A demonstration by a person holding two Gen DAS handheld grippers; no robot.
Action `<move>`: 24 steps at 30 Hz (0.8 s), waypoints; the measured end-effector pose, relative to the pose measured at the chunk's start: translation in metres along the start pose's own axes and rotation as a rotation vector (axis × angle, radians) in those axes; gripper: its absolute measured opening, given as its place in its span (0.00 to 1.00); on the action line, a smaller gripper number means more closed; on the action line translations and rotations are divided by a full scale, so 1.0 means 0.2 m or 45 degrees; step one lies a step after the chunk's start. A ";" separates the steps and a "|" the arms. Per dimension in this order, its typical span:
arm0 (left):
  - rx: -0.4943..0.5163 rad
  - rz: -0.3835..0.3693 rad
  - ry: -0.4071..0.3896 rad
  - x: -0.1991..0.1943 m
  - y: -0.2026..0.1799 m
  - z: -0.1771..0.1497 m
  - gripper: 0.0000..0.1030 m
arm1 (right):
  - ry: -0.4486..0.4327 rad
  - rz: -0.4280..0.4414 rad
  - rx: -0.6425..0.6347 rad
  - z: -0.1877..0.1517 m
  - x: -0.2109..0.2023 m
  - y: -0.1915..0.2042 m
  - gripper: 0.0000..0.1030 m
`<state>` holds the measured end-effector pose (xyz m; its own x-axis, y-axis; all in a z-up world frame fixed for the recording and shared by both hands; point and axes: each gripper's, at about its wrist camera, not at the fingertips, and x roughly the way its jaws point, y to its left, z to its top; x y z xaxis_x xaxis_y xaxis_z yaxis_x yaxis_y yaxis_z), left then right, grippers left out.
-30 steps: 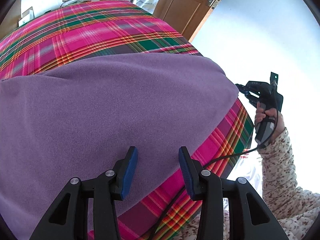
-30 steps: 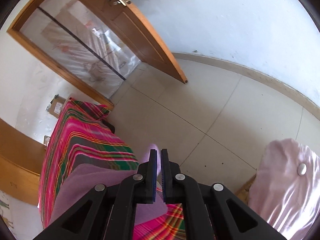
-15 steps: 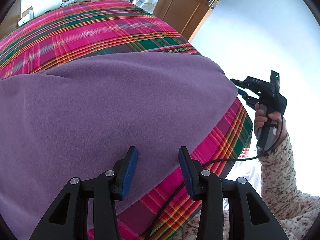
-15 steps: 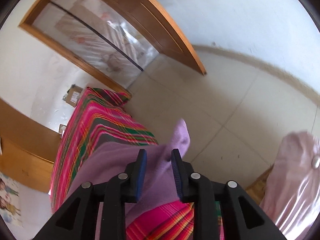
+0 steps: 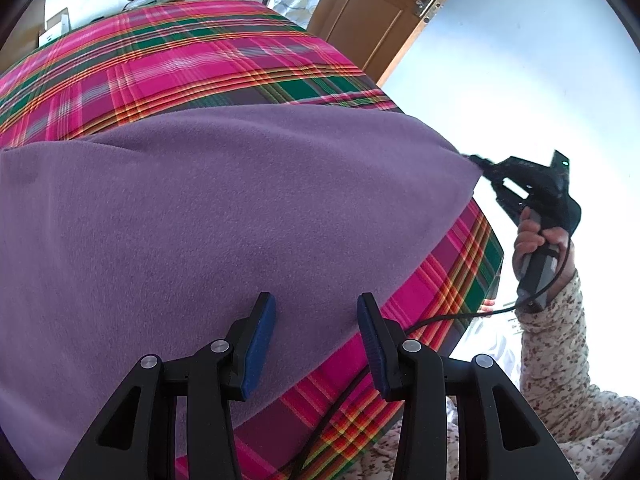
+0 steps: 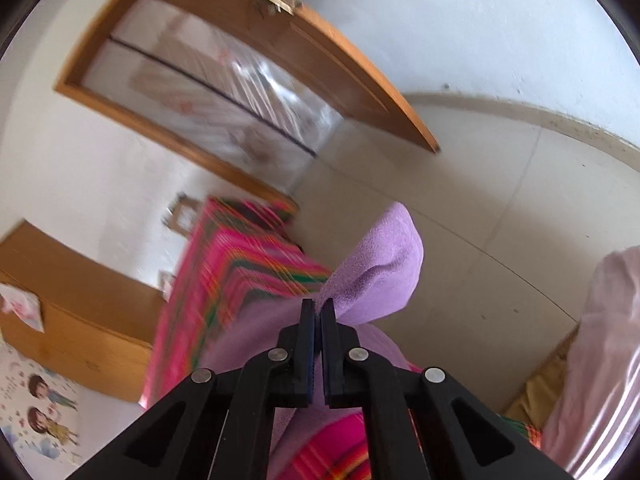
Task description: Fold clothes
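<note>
We see a white wall [image 6: 500, 20], a pale tiled floor [image 6: 480, 200], an open wooden door [image 6: 320, 60], and a pink plaid cover [image 5: 180, 64] over the table.

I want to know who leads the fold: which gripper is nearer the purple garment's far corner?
Right. The right gripper is shut on that corner of the purple garment. The left gripper is open above the garment's near edge, away from the corner.

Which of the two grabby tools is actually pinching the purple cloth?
The right tool. Its fingers are shut on a corner of the purple cloth, which bunches up past the tips. The left tool hangs open above the cloth, gripping nothing.
</note>
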<state>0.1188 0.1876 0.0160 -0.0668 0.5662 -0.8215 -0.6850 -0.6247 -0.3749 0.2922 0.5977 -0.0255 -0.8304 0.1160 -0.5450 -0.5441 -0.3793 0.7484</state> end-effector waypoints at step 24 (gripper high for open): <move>-0.020 0.006 -0.023 -0.05 0.03 -0.03 0.43 | 0.022 -0.359 -0.024 -0.04 0.02 -0.05 0.09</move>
<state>0.1194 0.1744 0.0198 -0.0827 0.5728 -0.8155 -0.6732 -0.6355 -0.3781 0.2963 0.5943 -0.0382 -0.6442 0.2038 -0.7372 -0.7511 -0.3509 0.5593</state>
